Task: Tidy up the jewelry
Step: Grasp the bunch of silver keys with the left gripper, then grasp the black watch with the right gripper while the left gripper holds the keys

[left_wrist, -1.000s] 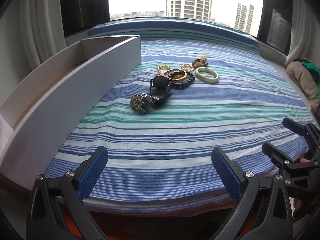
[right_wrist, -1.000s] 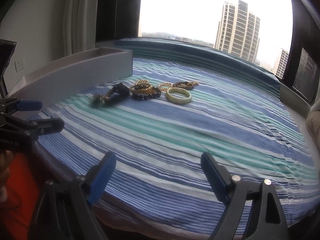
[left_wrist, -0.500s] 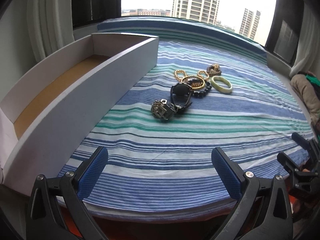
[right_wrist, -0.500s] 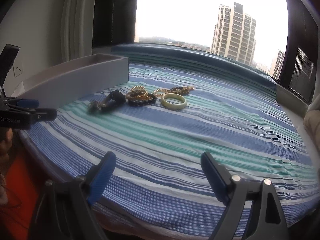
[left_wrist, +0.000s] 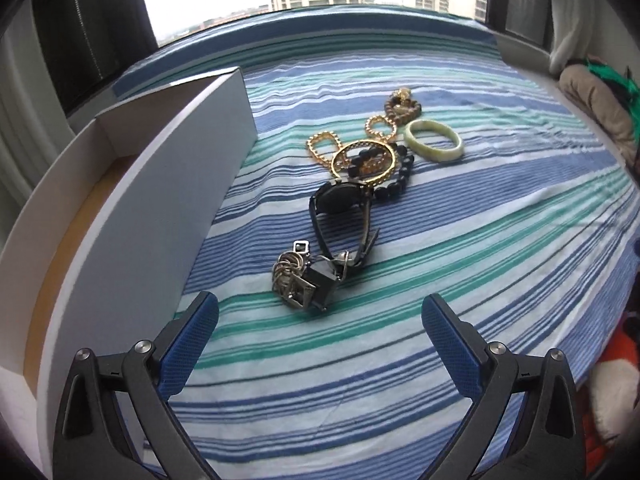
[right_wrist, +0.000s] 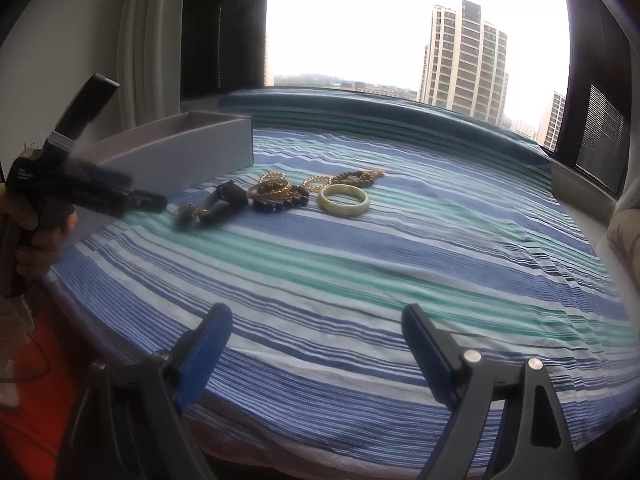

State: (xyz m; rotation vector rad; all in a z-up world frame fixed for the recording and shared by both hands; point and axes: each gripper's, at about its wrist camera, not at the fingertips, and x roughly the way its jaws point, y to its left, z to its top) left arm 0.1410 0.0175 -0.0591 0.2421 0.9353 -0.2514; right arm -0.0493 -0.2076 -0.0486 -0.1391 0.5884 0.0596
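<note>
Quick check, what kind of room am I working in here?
Probably a high-rise bedroom: a striped bedsheet covers the work surface, curtains frame a big window, and apartment towers stand outside.

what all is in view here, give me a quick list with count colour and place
box: one, white walls, brown floor, open, on the left of the cloth
striped cloth: one, blue, green and white, under everything
metal charm bundle: one, silver and black, nearest the left gripper
watch: one, black, just beyond the bundle
dark bead bracelet: one, black, beside the watch
gold bangle: one, gold, lying over the beads
gold chains: two loops, gold, behind the bangle
brown bead string: one, brown and gold, farthest back
green bangle: one, pale green, right of the pile
left gripper: black, blue pads, open
right gripper: black, blue pads, open
</note>
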